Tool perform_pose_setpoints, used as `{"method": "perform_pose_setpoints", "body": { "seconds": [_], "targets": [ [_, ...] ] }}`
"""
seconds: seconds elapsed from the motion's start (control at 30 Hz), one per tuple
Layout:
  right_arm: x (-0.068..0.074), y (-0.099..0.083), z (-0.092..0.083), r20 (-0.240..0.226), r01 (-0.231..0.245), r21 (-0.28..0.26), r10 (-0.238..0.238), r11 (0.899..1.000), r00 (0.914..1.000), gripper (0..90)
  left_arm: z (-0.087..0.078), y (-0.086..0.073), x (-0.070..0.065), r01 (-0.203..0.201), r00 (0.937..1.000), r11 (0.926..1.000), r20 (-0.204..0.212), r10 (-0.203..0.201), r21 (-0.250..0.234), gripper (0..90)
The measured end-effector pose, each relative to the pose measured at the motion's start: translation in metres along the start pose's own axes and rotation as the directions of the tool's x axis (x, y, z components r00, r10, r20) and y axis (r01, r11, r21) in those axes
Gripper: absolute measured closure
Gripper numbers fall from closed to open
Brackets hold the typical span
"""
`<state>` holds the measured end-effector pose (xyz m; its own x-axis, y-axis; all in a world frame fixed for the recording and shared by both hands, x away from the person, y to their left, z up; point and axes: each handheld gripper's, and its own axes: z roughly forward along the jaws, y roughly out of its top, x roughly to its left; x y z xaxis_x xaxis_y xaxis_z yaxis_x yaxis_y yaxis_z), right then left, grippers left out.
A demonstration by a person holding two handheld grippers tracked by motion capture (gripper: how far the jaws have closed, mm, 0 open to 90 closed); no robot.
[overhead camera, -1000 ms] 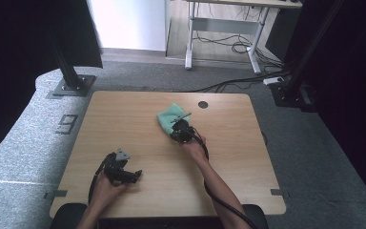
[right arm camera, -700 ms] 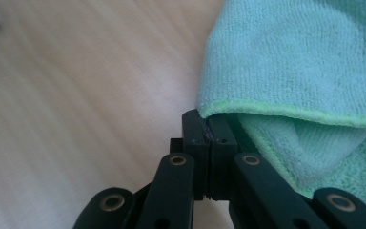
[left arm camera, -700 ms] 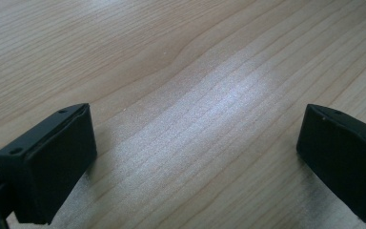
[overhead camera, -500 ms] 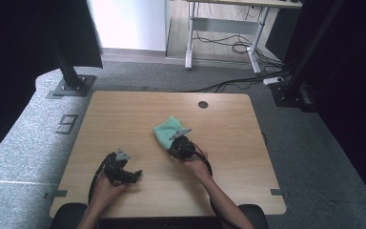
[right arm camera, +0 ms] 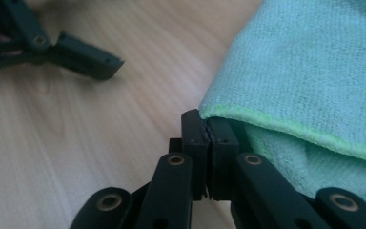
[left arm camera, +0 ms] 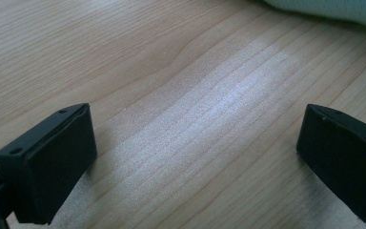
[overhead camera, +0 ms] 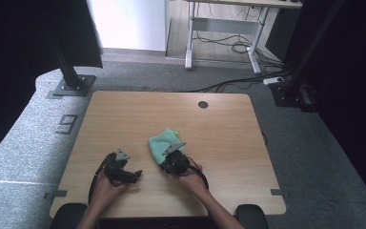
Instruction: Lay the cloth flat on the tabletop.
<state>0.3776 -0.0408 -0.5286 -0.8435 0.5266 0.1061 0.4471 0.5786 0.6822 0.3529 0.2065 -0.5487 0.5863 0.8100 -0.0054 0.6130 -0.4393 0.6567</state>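
Right gripper view | right gripper [right arm camera: 208, 129] apparently pinching green cloth [right arm camera: 310, 71] edge

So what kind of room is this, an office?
Probably a lab or recording workspace: a bare wooden table on grey carpet, black frame posts around it, and a desk with loose cables behind.
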Motion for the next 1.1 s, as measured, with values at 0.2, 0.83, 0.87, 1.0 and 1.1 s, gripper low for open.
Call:
{"method": "perform_pose_setpoints", "body": {
  "seconds": [0.2, 0.83, 0.87, 1.0, 1.1],
  "targets": [
    [-0.005, -0.008, -0.018, 0.017, -0.022, -0.019, 0.022, 1.000, 0.9996, 49.8, 0.000, 0.000, 0.000, -0.001, 1.0000, 1.0000, 0.000, 0.001, 0.001, 0.0],
    [-0.045, -0.087, -0.058, 0.213, -0.075, -0.107, 0.096, 0.991, 0.9723, 33.3, 0.000, 0.009, -0.006, -0.020, 0.9996, 0.9996, 0.022, 0.020, 0.020, 13.7],
    [-0.044, -0.090, -0.057, 0.218, -0.077, -0.135, 0.105, 0.988, 0.9703, 33.2, 0.001, 0.015, -0.011, -0.039, 0.9988, 0.9992, 0.029, 0.039, 0.011, 15.0],
    [-0.042, -0.089, -0.055, 0.224, -0.070, -0.128, 0.097, 0.989, 0.9698, 30.8, 0.001, 0.032, -0.025, -0.105, 0.9929, 0.9943, 0.054, 0.106, -0.017, 20.1],
    [-0.041, -0.088, -0.055, 0.218, -0.065, -0.121, 0.091, 0.990, 0.9716, 27.7, 0.002, 0.048, -0.036, -0.162, 0.9831, 0.9861, 0.080, 0.165, -0.036, 26.0]
  ]
}}
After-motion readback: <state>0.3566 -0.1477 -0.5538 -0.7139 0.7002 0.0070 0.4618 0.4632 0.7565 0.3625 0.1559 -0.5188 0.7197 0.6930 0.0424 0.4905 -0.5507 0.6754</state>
